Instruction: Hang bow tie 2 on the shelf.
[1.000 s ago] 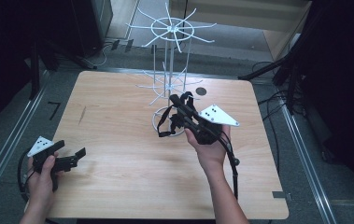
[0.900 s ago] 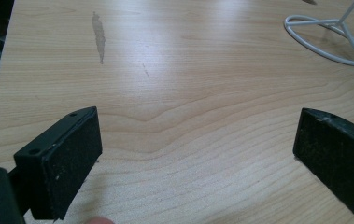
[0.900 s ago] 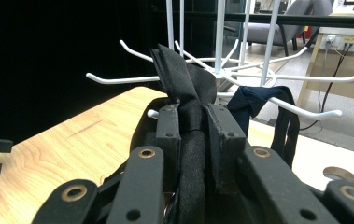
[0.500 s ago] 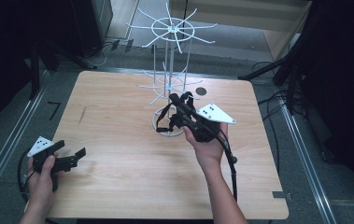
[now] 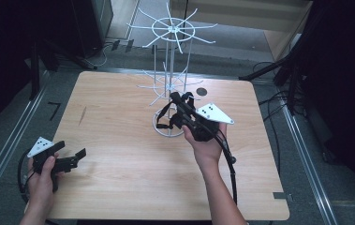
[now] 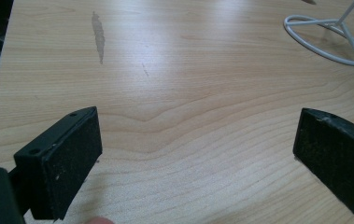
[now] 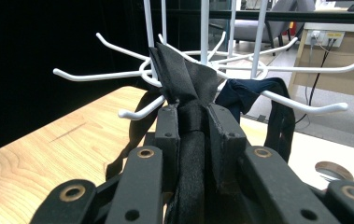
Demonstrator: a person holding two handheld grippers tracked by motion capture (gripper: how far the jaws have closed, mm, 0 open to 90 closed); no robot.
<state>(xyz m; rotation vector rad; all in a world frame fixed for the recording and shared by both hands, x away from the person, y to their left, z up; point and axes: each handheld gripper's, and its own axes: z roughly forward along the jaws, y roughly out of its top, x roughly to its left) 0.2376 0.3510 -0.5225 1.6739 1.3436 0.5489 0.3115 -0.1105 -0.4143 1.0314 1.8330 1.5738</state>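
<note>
A white wire hook rack stands at the back middle of the wooden table. Its ring base lies far off in the left gripper view, and its hooks spread out just ahead in the right gripper view. My right gripper is shut on a black strapped cloth, held up against the lower hooks. Its straps hang down over the ring base. A dark blue fold lies over one hook. My left gripper rests open near the table's front left edge, with nothing between its jaws.
A round dark hole sits in the tabletop right of the rack. A grey streak marks the wood at the left. Metal rails run along the floor on both sides, and cables lie at the right.
The right gripper with the black cloth has edged slightly up toward the rack's lower hooks. The left gripper has stayed where it was.
</note>
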